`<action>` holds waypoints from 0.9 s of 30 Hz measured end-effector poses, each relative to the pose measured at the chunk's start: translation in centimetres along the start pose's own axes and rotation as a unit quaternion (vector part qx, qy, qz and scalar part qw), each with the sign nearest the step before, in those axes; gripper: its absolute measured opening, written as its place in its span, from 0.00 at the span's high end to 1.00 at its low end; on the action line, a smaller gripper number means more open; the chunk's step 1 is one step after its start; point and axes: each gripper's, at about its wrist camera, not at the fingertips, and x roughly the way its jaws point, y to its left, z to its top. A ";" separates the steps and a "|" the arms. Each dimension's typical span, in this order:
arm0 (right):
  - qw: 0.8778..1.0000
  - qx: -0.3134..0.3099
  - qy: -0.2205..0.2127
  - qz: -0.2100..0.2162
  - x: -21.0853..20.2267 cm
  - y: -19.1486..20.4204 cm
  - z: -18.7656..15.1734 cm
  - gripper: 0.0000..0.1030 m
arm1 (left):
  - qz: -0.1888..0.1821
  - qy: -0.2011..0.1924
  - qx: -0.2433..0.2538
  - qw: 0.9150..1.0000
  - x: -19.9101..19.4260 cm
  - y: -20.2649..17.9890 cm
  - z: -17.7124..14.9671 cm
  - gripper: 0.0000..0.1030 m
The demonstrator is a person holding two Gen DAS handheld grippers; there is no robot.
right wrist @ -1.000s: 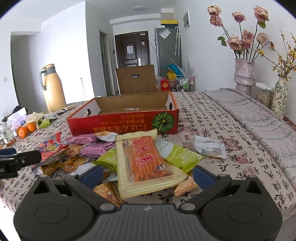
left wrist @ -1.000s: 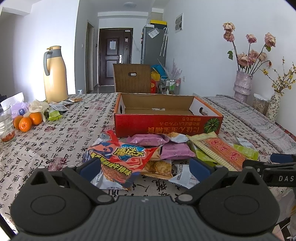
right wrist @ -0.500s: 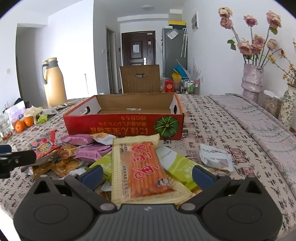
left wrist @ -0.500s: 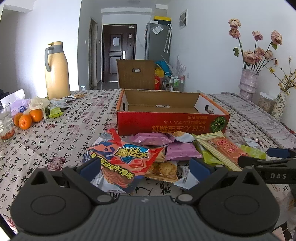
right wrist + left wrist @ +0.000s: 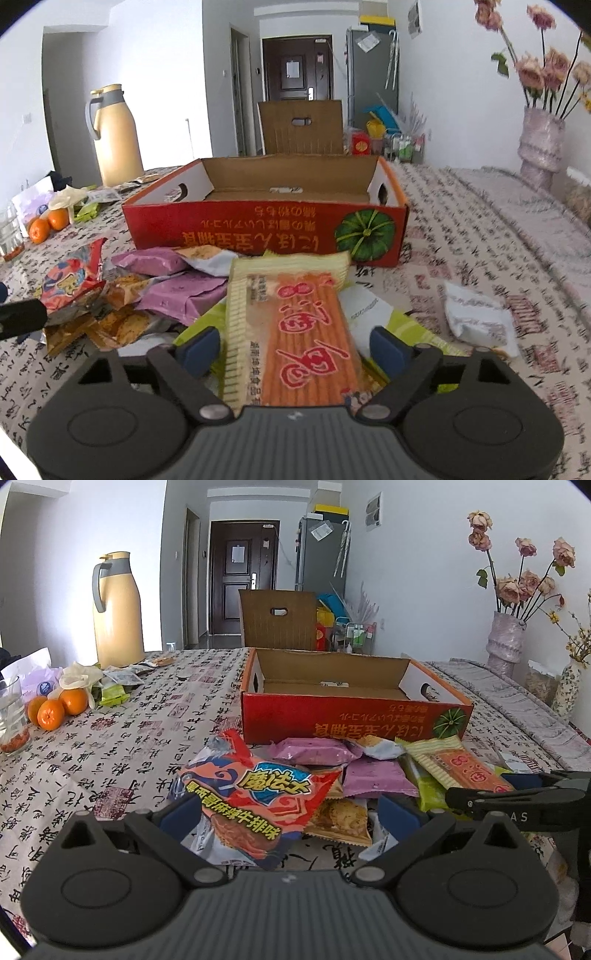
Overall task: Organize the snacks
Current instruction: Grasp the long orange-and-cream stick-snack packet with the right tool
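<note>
A pile of snack packets lies on the patterned tablecloth in front of an open red cardboard box [image 5: 354, 720], which also shows in the right wrist view [image 5: 266, 229]. My left gripper [image 5: 290, 810] is open, its fingers either side of a red-orange chip bag [image 5: 258, 797]. My right gripper [image 5: 291, 349] is open around a long yellow-orange biscuit-stick packet [image 5: 303, 328]. Purple packets [image 5: 373, 775] and green packets [image 5: 402, 325] lie between. The right gripper also shows at the right edge of the left wrist view [image 5: 517, 797].
A yellow thermos jug [image 5: 116, 609] stands at the back left. Oranges [image 5: 55, 709], a glass [image 5: 13, 716] and wrappers lie at the left. A white packet [image 5: 476, 317] lies to the right. Flower vases [image 5: 506, 638] stand at the far right. A brown cardboard box [image 5: 279, 618] stands behind the table.
Both grippers have moved forward and lower over the pile. The biscuit-stick packet now sits between the right fingers, the chip bag between the left fingers.
</note>
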 end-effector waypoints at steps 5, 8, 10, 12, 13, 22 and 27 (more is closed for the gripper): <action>1.000 0.001 0.000 0.013 0.1 -0.1 -0.1 0.33 | -0.001 0.004 -0.002 1.000 0.3 0.0 0.0 0.00; 1.000 0.005 0.001 0.020 -0.1 -0.3 -0.2 0.45 | -0.002 0.005 -0.002 1.000 0.3 0.1 0.0 0.00; 1.000 0.008 0.000 0.019 -0.2 -0.5 -0.3 0.50 | -0.002 0.006 -0.002 1.000 0.4 0.1 0.0 0.00; 1.000 0.012 -0.003 0.019 -0.5 -0.7 -0.4 0.56 | -0.002 0.006 -0.002 1.000 0.4 0.1 0.0 0.00; 1.000 0.015 -0.006 0.019 -0.6 -0.8 -0.5 0.57 | -0.002 0.006 -0.002 1.000 0.4 0.1 0.0 0.00; 0.998 0.029 -0.053 0.014 -3.0 -0.9 -0.3 0.61 | 0.002 0.005 0.001 1.000 0.6 0.2 0.8 0.00; 0.997 0.035 -0.065 0.006 -3.6 -1.3 -0.1 0.61 | 0.008 0.006 0.003 1.000 1.0 0.4 2.0 0.00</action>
